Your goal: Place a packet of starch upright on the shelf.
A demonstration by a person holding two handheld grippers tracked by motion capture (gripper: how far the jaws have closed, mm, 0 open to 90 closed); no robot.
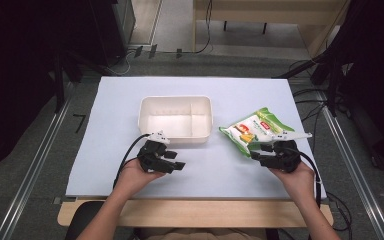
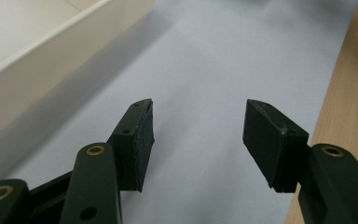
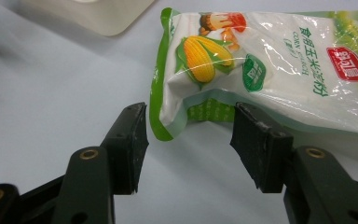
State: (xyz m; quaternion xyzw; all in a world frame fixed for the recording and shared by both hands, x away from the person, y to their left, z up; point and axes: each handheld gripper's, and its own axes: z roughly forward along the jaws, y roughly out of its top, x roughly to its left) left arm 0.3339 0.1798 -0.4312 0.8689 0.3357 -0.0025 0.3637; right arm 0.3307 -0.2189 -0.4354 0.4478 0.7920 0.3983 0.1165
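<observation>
where right gripper (image 3: pixel 189 140) gapes, corn bag (image 3: pixel 270 70) corner between

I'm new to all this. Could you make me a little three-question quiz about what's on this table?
1. True or false: the corn snack bag lies inside the white tub.
2. Which gripper has the bag's corner between its jaws: A) left gripper, B) right gripper?
3. What is in the tub?

Key
1. False: it lies on the table, to the right of the tub.
2. B: its jaws stand open around the corner, the pads not pressing on it.
3. Nothing is visible in it.
</observation>
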